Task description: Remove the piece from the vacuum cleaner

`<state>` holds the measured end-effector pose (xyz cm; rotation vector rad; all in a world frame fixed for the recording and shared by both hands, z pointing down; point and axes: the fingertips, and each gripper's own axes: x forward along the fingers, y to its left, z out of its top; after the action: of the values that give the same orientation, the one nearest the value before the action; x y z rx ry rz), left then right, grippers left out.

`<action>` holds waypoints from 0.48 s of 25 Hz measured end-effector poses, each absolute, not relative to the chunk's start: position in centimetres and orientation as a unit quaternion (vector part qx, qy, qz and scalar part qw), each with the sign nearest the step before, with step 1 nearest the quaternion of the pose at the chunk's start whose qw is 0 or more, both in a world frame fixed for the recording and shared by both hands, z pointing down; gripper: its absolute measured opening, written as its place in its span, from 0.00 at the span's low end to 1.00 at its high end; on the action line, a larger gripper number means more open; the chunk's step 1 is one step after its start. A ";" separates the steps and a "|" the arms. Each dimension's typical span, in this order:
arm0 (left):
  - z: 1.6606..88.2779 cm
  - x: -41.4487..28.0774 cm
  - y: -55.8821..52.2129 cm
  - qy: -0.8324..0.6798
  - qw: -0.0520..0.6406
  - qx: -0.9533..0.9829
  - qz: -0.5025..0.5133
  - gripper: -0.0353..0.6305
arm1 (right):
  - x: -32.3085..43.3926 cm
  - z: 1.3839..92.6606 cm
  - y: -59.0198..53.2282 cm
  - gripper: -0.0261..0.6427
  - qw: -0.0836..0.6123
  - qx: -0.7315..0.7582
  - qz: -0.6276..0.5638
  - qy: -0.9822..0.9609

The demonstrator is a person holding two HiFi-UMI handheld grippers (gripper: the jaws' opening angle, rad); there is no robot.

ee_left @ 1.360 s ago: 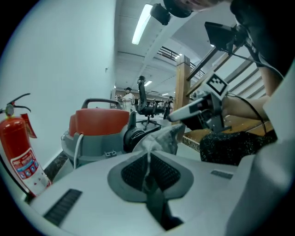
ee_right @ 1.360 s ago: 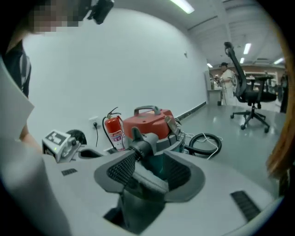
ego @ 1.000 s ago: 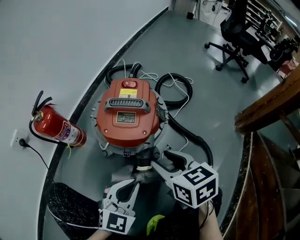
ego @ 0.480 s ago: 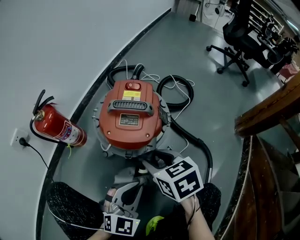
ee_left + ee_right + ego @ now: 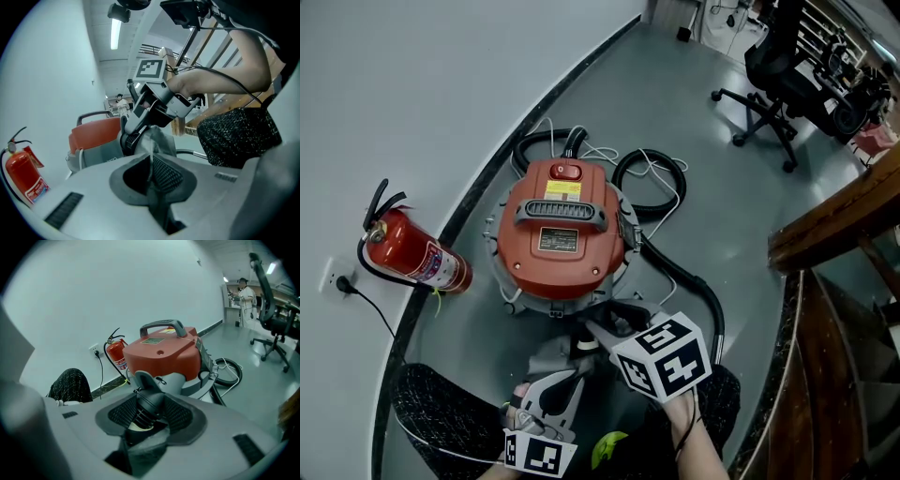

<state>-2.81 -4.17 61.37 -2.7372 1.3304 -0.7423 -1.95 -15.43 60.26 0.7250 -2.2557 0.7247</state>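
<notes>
A red vacuum cleaner (image 5: 558, 230) sits on a grey floor (image 5: 722, 187), seen from above. Its black ribbed piece (image 5: 149, 401) is plugged into the grey lower body at the vacuum's 6 o'clock edge, nearest the person.

The right gripper (image 5: 150, 412) reaches in from 5 o'clock. Its jaws have just been closing, and the piece sits between them with a pad pressed against each side. The left gripper (image 5: 151, 164) comes in from 6 o'clock, just below the piece. Its jaws are pinched together on the thin edge of a grey flap (image 5: 159, 140) beside the piece.

The floor meets a pale curved wall (image 5: 412, 84) running from 7 to 12 o'clock. A wooden stair rail (image 5: 834, 216) crosses at 3 o'clock.

Counted: one vacuum cleaner, and one black hose (image 5: 652, 183) looping from 12 round to 4 o'clock. One red fire extinguisher (image 5: 417, 251) lies at 9 o'clock, with one wall socket (image 5: 336, 279) beyond it. One black office chair (image 5: 773, 66) stands at 1 o'clock.
</notes>
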 end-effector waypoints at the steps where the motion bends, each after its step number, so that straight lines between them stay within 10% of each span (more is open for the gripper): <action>1: 61.4 -2.8 -4.1 0.425 0.001 -0.874 -0.235 0.09 | -1.9 60.3 -15.4 0.33 0.325 0.278 0.277 -0.861; 12: 62.8 -1.9 -4.7 0.421 -0.003 -0.876 -0.235 0.08 | -1.9 60.4 -15.5 0.33 0.327 0.285 0.269 -0.860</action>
<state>-1.87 -4.72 62.81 -2.7585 1.3242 -0.7414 -1.92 -15.54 60.36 0.7475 -2.2516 0.7055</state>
